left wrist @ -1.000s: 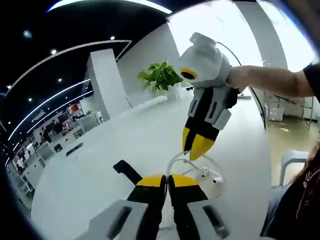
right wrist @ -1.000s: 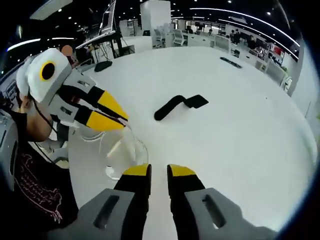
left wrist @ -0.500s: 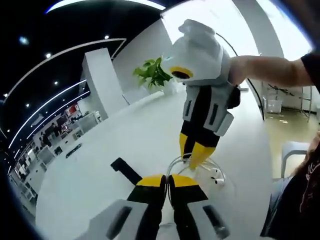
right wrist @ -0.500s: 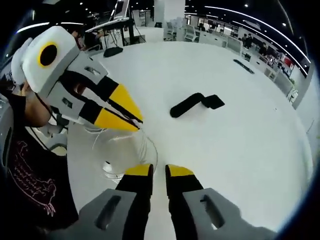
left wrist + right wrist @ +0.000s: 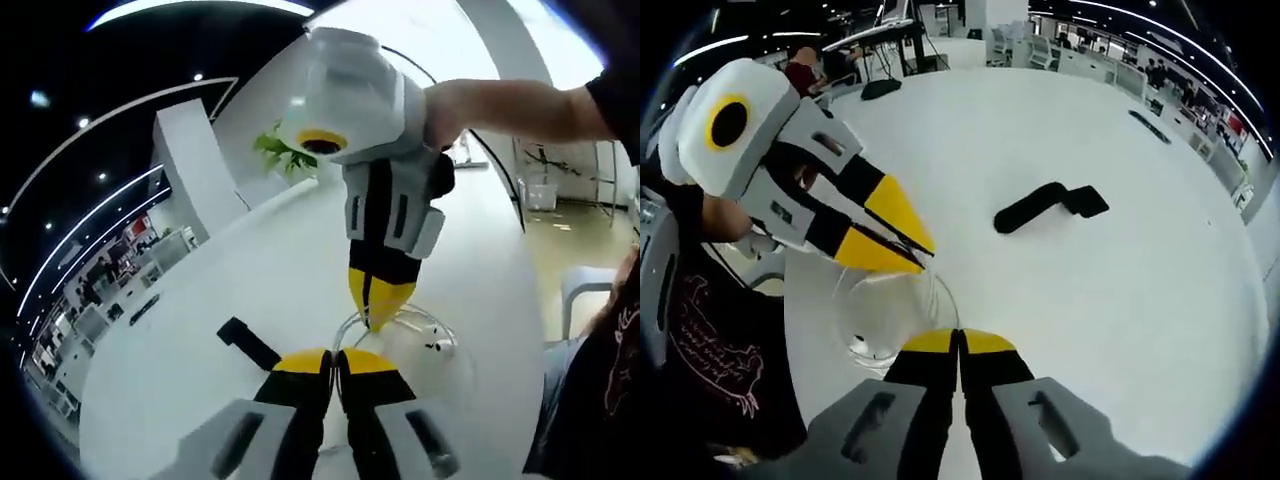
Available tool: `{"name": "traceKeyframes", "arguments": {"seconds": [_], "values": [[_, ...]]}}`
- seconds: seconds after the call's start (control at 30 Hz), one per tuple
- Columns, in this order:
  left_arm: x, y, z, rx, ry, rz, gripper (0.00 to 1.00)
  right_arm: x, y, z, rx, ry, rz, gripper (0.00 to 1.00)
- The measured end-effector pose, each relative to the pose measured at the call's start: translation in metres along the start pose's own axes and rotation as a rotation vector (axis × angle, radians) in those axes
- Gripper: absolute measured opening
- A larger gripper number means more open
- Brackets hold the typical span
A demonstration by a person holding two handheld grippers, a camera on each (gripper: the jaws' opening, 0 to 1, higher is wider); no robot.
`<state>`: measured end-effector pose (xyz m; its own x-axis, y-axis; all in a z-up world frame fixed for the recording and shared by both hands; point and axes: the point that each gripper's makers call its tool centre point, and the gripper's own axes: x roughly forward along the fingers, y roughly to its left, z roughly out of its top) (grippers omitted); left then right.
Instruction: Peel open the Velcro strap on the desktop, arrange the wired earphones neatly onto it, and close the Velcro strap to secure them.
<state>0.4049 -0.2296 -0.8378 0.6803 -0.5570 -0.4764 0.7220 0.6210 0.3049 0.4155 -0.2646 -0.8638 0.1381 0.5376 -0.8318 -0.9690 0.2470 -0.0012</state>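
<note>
Wired earphones (image 5: 885, 320): looped cable, near table (image 5: 1120, 300) edge, pinched in both left gripper (image 5: 915, 258) and right gripper (image 5: 958, 340), jaws closed. Velcro strap (image 5: 1050, 205): far right, apart. Advice: keep coil tight, carry across strap

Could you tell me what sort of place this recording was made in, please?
Probably a large open-plan office or showroom: a broad white table, rows of desks and chairs behind it under strip ceiling lights, and a potted plant.

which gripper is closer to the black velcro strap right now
Left, by a small margin. The velcro strap lies just beside the left gripper. The right gripper has more bare table between it and the strap; both grippers are at the earphones.
</note>
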Motion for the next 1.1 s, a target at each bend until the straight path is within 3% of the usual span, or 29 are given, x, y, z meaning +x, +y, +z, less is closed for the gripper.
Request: {"name": "traceKeyframes", "arguments": {"seconds": [0.3,0.63,1.1], "values": [[0.008,-0.010,-0.003,0.094,0.018,-0.068,0.08,-0.001,-0.005,0.007,-0.031,-0.026,-0.002,0.03],[0.019,-0.008,-0.008,0.268,0.035,-0.048,0.09,-0.001,-0.002,0.013,-0.052,-0.045,0.015,0.03],[0.023,-0.007,-0.007,0.258,0.015,-0.051,0.10,-0.003,0.001,0.022,-0.084,-0.074,0.029,0.03]]}}
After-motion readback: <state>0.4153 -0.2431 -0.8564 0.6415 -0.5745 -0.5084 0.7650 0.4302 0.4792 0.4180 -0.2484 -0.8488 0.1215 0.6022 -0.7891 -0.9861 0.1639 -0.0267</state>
